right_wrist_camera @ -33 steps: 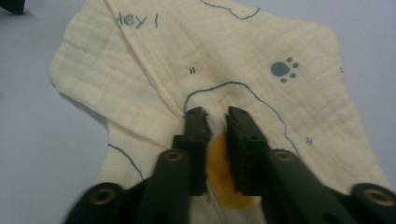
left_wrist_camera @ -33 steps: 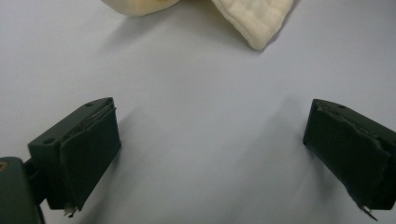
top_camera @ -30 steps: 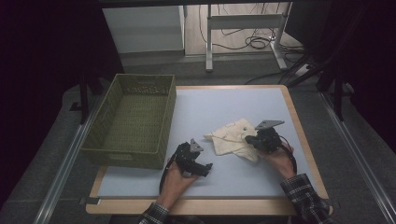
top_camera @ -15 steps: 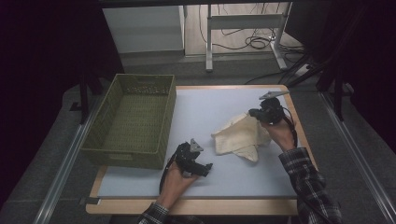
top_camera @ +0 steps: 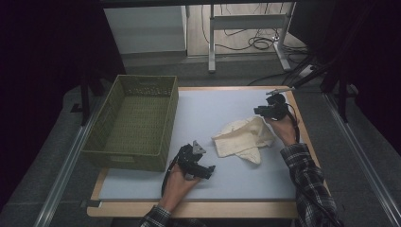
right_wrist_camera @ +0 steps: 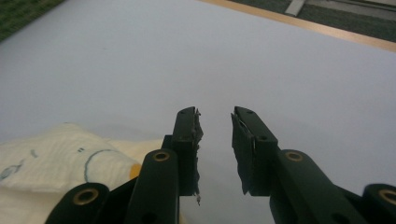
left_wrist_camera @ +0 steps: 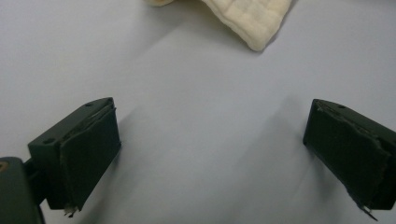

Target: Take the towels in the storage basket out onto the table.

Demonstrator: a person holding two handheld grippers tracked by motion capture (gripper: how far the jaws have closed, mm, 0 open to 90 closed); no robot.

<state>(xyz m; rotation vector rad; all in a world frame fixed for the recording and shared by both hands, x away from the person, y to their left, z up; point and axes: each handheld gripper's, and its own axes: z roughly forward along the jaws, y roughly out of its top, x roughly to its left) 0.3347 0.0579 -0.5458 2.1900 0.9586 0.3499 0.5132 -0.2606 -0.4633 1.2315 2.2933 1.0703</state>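
1. The left hand-held gripper (top_camera: 202, 169) rests on the counter (top_camera: 236, 187), jaws spread wide with nothing between them.
2. The cream cloth (top_camera: 243, 137) lies folded over at mid-counter, not yet in the green basket (top_camera: 135, 124).
3. The right hand-held gripper (top_camera: 262, 111), past the cloth, has just been opening; its jaws are parted and empty, the fold apparently released.

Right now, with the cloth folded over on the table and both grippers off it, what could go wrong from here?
1. The right gripper has just been opening, with nothing between its jaws; the cream cloth lies loosely folded and may spring back open.
2. The left gripper rests open short of the cloth's nearest corner, so a grab from there might catch one layer only.
3. The green basket stands beside the left hand; a wide swing could knock it.
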